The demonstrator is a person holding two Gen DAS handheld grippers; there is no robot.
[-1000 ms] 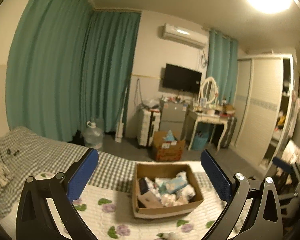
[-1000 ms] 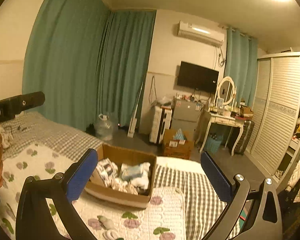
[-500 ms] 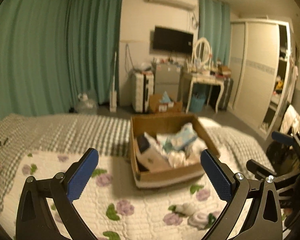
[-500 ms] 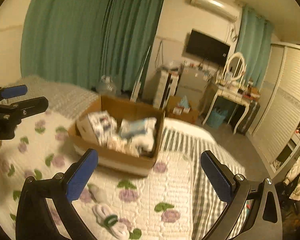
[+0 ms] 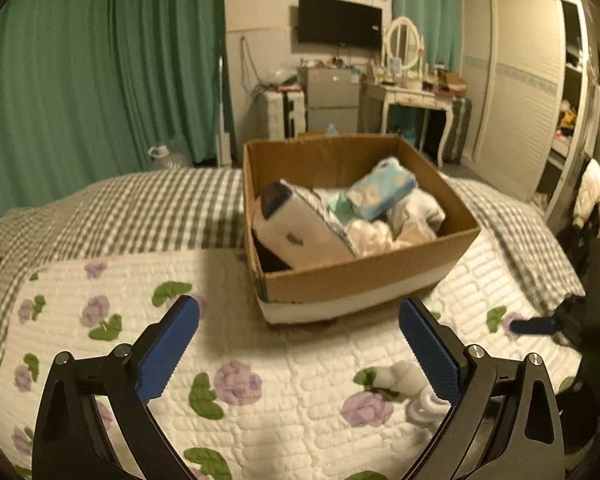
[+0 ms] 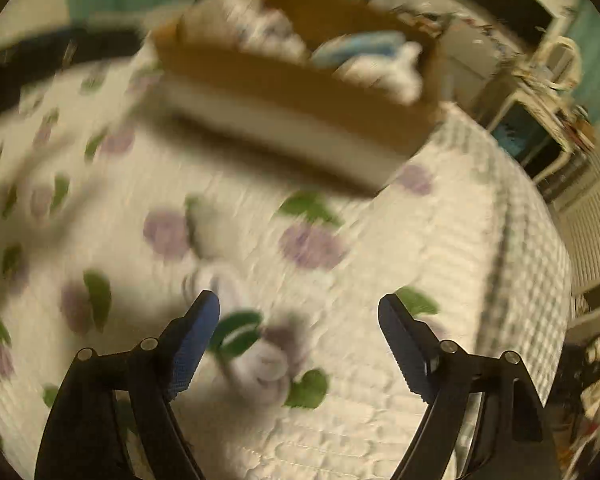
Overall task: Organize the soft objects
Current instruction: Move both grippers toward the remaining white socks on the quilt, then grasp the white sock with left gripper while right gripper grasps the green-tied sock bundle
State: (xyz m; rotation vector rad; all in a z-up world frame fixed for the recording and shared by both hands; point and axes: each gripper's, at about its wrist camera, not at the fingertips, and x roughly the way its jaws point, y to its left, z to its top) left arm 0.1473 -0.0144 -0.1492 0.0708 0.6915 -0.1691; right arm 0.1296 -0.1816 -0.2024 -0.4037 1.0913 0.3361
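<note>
A brown cardboard box (image 5: 380, 276) stands on the flowered quilt and holds tissue packs and white soft bundles; the right wrist view shows the box (image 6: 300, 80) blurred. Small white rolled soft items (image 5: 404, 376) lie on the quilt in front of it. My left gripper (image 5: 300, 344) hovers open above the quilt, short of the box, with nothing between its fingers. My right gripper (image 6: 300, 340) points steeply down at the quilt, its jaws closing. A white soft roll (image 6: 260, 364) lies below and between them, nearer the left finger, and is not pinched. A second white item (image 6: 220, 280) lies just beyond that finger.
The flowered quilt (image 5: 100, 280) lies over a grey checked bedspread (image 5: 148, 208). Green curtains, a dressing table (image 5: 412, 96), a small fridge and a wardrobe stand beyond the bed. One blue fingertip of the right gripper (image 5: 536, 326) shows at the left view's right edge.
Both grippers have dropped and tipped down toward the bed, so the box and quilt now fill the views. The right gripper's jaws stand narrower than before, and its view is blurred.
</note>
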